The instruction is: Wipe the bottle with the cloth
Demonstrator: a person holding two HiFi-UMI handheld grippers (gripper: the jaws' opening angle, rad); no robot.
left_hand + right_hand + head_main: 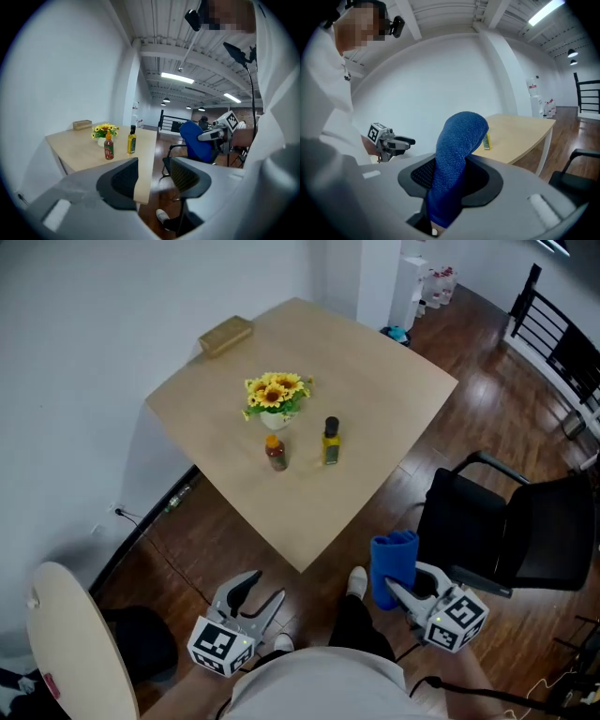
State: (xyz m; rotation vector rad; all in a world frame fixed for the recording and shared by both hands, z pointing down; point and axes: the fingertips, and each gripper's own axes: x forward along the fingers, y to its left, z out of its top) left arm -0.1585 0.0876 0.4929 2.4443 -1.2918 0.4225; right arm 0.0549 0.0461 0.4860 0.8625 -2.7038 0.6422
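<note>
Two bottles stand near the middle of the light wooden table (375, 381): a red sauce bottle (276, 453) (108, 147) with an orange cap and a yellow oil bottle (331, 442) (131, 141) with a black cap. My right gripper (394, 589) (452, 176) hangs off the table's near corner, shut on a folded blue cloth (394, 562) (457, 150) that sticks up from its jaws. My left gripper (265, 585) (154, 176) is low at the left, open, with nothing between its fingers. Both grippers are well short of the bottles.
A pot of sunflowers (275, 396) stands just behind the bottles, and a brown box (226, 334) lies at the table's far corner. A black office chair (511, 521) is to the right of the table. A round wooden top (66, 643) sits at the lower left. The floor is dark wood.
</note>
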